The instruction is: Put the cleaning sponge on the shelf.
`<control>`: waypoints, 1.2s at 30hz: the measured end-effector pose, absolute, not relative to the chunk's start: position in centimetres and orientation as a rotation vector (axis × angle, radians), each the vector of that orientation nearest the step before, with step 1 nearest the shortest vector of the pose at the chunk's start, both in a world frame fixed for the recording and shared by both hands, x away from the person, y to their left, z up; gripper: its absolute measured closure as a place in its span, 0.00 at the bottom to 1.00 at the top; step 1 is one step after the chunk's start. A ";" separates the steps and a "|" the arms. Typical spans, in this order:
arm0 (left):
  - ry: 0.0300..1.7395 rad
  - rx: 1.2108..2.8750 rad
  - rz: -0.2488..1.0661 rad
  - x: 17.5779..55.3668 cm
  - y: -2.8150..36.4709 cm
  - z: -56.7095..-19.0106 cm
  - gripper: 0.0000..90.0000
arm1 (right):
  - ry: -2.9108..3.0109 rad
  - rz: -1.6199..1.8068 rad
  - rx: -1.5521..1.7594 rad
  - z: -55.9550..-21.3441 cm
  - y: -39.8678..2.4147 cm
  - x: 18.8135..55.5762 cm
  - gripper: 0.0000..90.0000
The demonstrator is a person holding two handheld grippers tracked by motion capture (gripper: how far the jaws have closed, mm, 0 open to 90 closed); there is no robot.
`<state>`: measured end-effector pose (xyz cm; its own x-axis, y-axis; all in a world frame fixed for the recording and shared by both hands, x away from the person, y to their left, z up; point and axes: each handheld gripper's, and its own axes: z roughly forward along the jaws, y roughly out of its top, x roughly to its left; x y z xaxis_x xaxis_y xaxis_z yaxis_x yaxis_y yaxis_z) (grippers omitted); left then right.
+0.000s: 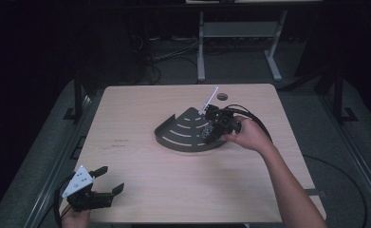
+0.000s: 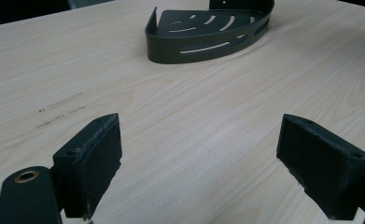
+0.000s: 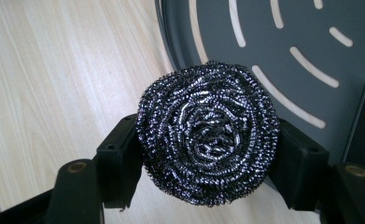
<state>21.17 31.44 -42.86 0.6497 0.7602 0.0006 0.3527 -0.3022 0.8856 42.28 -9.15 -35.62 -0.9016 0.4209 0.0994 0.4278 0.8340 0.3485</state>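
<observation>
At the near left corner of the table (image 1: 140, 190), the left tool (image 1: 111, 179) rests low with its jaws spread wide and nothing between them; in the left gripper view its two black pads (image 2: 95, 163) frame bare wood, with the dark corner rack (image 2: 203, 35) well off toward the far side.

Further right, near the middle of the table, that corner rack (image 1: 183, 133) is a quarter-round metal tray with curved slots in its floor and a low rim. The right tool (image 1: 210, 129) is at the rack's right side, held by the person's right hand (image 1: 249, 135), and its jaws are clamped on a steel wool scourer (image 3: 208, 133). In the right gripper view the scourer bulges out between the two pads, squeezed from both sides, and it hangs over the rack's left rim, partly over the slotted floor and partly over the table.

The work looks like setting the scourer into the rack. The risk I see is release too close to the rim: the springy ball could roll off onto the table. A loose wire strand might also snag on a pad or a slot and drag the light rack when the tool withdraws, since the left tool is not steadying it.
</observation>
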 end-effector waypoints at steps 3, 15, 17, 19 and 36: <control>0.873 1.909 0.536 21.2 31.5 -42.8 0.15 | -2.991 -0.561 -0.693 -35.6 -8.7 42.8 0.36; 0.879 1.903 0.540 21.2 31.6 -42.8 0.15 | -2.968 -0.572 -0.708 -36.2 -8.1 44.0 0.36; 0.880 1.900 0.540 21.2 31.6 -42.8 0.15 | -2.966 -0.569 -0.713 -36.3 -7.9 44.4 0.36; 0.877 1.899 0.541 21.2 31.6 -42.7 0.15 | -2.961 -0.569 -0.715 -36.3 -7.8 44.6 0.36; 0.871 1.914 0.537 21.3 31.4 -42.8 0.15 | -2.934 -0.527 -0.747 -38.5 -6.5 46.7 0.36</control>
